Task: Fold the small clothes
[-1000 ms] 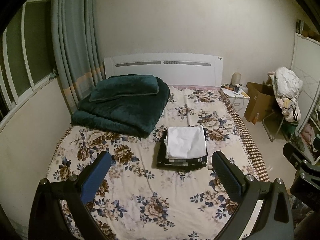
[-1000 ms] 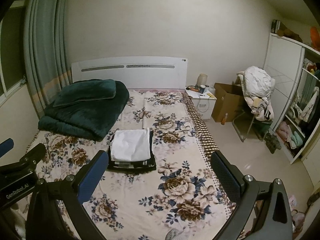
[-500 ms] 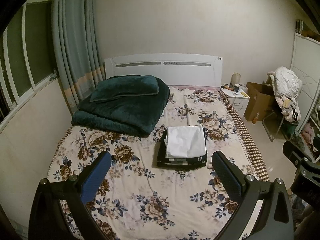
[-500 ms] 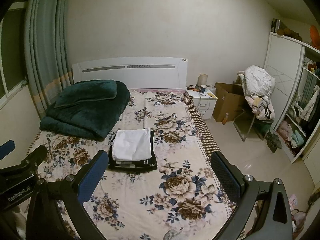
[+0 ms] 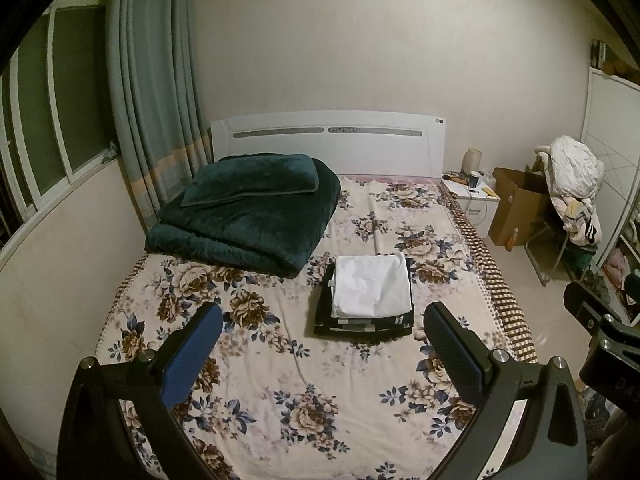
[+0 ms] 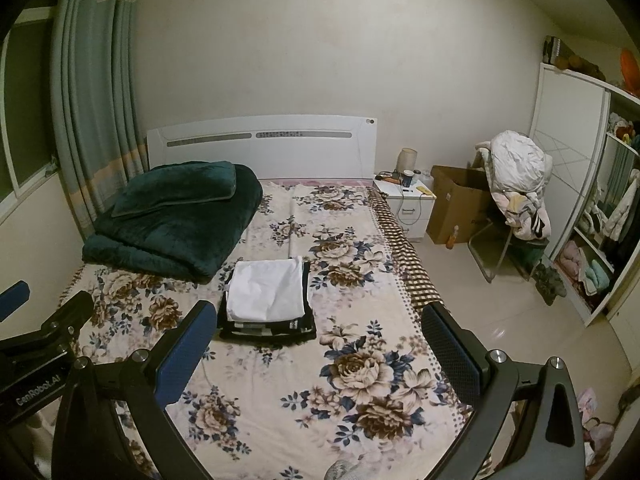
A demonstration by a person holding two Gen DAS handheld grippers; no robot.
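A stack of folded clothes lies mid-bed: a white folded garment (image 5: 372,288) on top of dark folded ones (image 5: 362,322). It also shows in the right wrist view (image 6: 266,294). My left gripper (image 5: 322,344) is open and empty, held above the near part of the floral bedsheet (image 5: 280,380), well short of the stack. My right gripper (image 6: 314,344) is open and empty too, to the right of the left one, whose body shows at the left edge (image 6: 36,344).
A folded dark green quilt with pillow (image 5: 248,208) lies at the bed's far left by the white headboard (image 5: 328,140). Right of the bed stand a nightstand (image 6: 406,204), a cardboard box (image 6: 456,208), a chair piled with clothes (image 6: 516,184) and an open wardrobe (image 6: 600,208).
Both views have shifted only slightly; the stack sits a touch further right in the right wrist view. Both grippers stay open and empty.
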